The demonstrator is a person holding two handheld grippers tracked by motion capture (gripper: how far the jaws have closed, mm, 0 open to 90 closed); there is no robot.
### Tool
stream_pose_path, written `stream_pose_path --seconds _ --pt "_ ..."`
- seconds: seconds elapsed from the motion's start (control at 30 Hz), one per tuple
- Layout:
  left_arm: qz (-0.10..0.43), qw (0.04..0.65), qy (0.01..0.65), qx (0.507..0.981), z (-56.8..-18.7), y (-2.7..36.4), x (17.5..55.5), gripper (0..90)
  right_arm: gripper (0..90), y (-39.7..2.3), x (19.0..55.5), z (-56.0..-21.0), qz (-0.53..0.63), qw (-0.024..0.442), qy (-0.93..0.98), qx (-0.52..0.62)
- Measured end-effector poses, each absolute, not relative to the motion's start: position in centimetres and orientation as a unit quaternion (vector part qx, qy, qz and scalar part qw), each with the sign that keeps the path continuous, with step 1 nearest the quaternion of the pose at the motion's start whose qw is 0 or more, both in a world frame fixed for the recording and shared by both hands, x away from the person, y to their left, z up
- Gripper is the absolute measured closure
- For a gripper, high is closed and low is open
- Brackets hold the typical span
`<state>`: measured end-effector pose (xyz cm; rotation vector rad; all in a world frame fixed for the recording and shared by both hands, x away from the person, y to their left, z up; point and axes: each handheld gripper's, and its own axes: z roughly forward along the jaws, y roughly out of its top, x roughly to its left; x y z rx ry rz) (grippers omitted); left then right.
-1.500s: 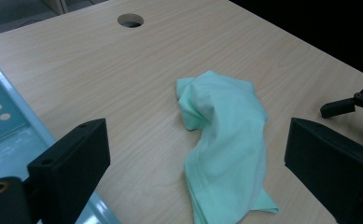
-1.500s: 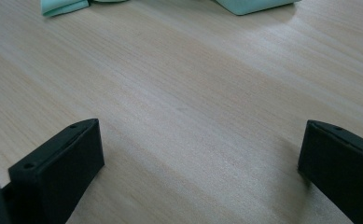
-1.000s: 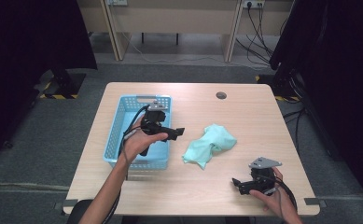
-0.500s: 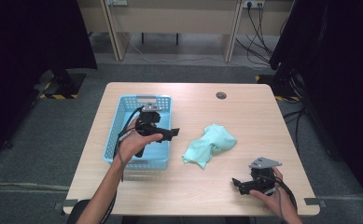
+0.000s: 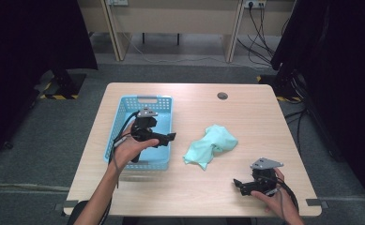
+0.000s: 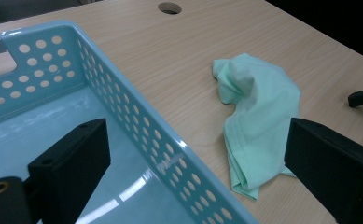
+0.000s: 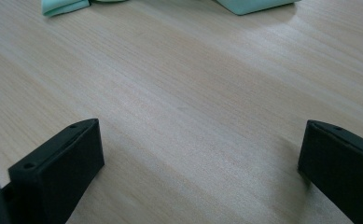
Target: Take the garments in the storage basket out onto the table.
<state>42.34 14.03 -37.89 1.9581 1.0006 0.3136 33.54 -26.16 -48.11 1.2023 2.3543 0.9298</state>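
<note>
High view: left gripper point(image 5: 171, 137), jaws apart, over perforated light-blue plastic basket point(image 5: 124, 117) at table's left; crumpled mint-green cloth point(image 5: 211, 146) lies centre; right gripper point(image 5: 238, 183), jaws apart, rests near right.

Left gripper view: cloth point(image 6: 256, 112) just beyond basket wall point(image 6: 137, 135).

Right gripper view: bare wooden tabletop point(image 7: 193, 102).

Step judged: reach toward cloth; next, lower and close.

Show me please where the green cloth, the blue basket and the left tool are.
green cloth point(image 5: 211, 146), high view, middle of the crumpled fabric
blue basket point(image 6: 137, 126), left gripper view, perforated side wall
left tool point(image 5: 170, 137), high view, between its jaw tips
</note>
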Motion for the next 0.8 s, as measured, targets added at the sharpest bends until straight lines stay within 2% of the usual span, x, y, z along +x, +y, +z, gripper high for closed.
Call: stream_pose_path --seconds 0.8 --pt "0.12 0.455 0.398 0.787 -38.1 15.5 40.1 6.7 0.3 -26.2 33.5 -48.1 0.327 0.169 0.828 0.423"
